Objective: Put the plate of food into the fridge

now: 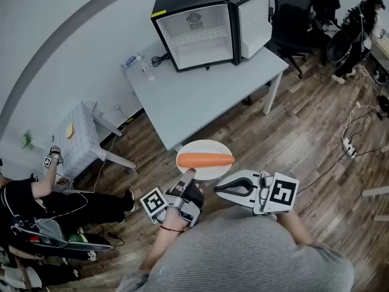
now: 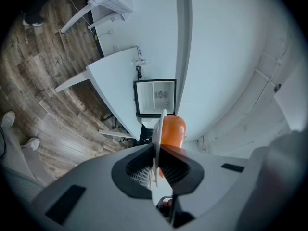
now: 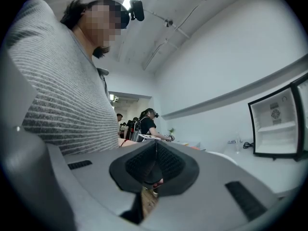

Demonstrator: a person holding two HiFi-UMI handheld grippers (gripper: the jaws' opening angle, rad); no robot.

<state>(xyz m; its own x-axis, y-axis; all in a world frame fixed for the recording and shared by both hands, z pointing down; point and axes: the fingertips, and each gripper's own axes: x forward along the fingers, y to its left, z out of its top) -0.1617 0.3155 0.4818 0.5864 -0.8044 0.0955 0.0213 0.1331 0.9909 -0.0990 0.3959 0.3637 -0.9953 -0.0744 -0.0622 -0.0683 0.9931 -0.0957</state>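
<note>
A white plate (image 1: pixel 209 170) carrying an orange carrot (image 1: pixel 205 160) is held out in the air in front of me, short of the grey table (image 1: pixel 182 96). My left gripper (image 1: pixel 188 175) is shut on the plate's near rim. In the left gripper view the plate (image 2: pixel 158 129) stands edge-on between the jaws, with the carrot (image 2: pixel 172 131) beside it. A small black fridge (image 1: pixel 194 32) stands on the table's far end with its door (image 1: pixel 254 22) swung open to the right and its white inside showing. Just right of the plate, my right gripper (image 1: pixel 219 187) is shut and holds nothing.
A person sits on the floor at the left (image 1: pixel 48 205) beside a small white stool (image 1: pixel 82 135). Black office chairs (image 1: pixel 292 17) stand behind the table at the right. A cable and power strip (image 1: pixel 347 145) lie on the wooden floor. More people (image 3: pixel 144 124) stand in the background.
</note>
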